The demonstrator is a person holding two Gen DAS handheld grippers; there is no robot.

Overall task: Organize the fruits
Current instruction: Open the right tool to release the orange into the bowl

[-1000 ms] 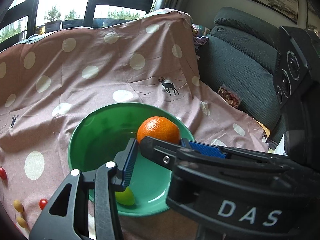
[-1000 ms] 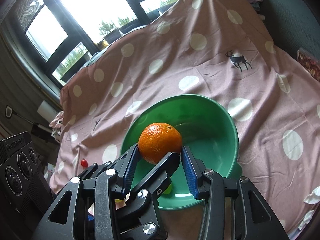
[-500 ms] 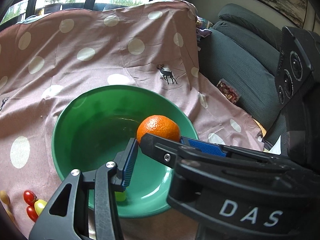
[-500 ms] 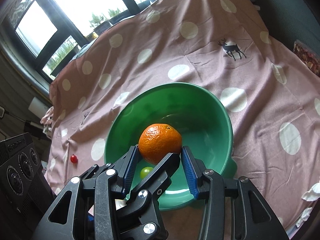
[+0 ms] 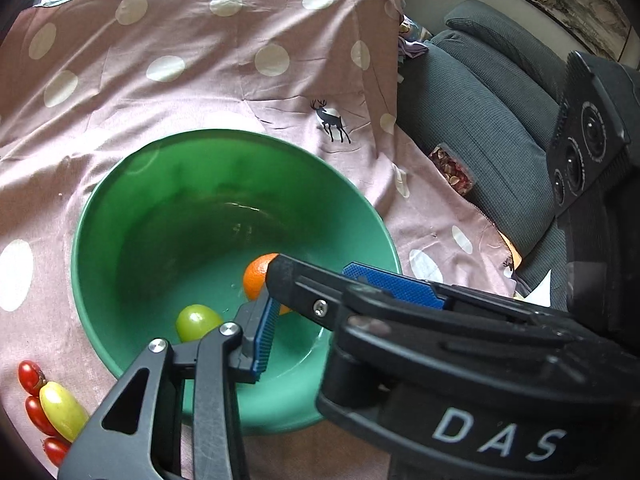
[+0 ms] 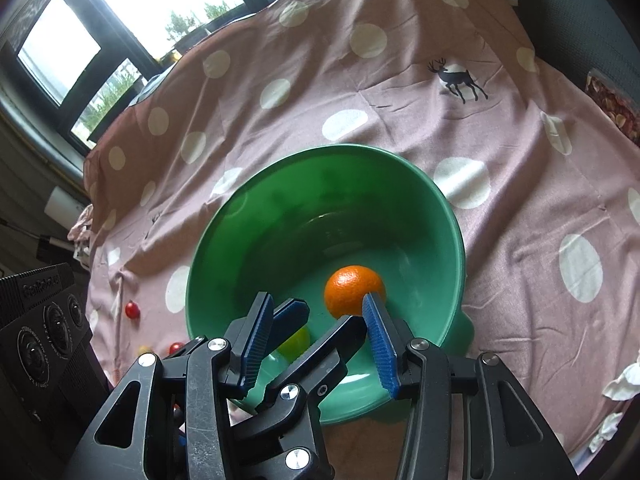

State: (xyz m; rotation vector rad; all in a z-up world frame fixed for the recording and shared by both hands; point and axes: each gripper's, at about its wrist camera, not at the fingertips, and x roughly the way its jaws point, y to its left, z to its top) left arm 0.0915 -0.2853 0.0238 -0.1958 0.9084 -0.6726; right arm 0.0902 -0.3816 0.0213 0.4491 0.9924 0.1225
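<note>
1. Right wrist view: the green bowl fills mid-frame on a pink spotted cloth. The orange lies low inside it, right of centre. A small yellow-green fruit sits at the bowl's near side.
2. Loose on the cloth, lower left of the left wrist view, just outside the rim: red cherry tomatoes and a yellow one.
3. The far half of the bowl is bare. Cloth lies open all round it, and a grey sofa borders the cloth at the right.
4. The right gripper stands moderately wide above the near rim, empty. One of its fingers overlaps the orange; whether it touches, I cannot tell.
5. The left gripper crosses between them. Its jaws have just been closing to a narrow gap, with nothing pressed between.
6. A second ago the orange sat high between the right fingers above the bowl. Now it is down inside, and the bowl looms larger in both views.
</note>
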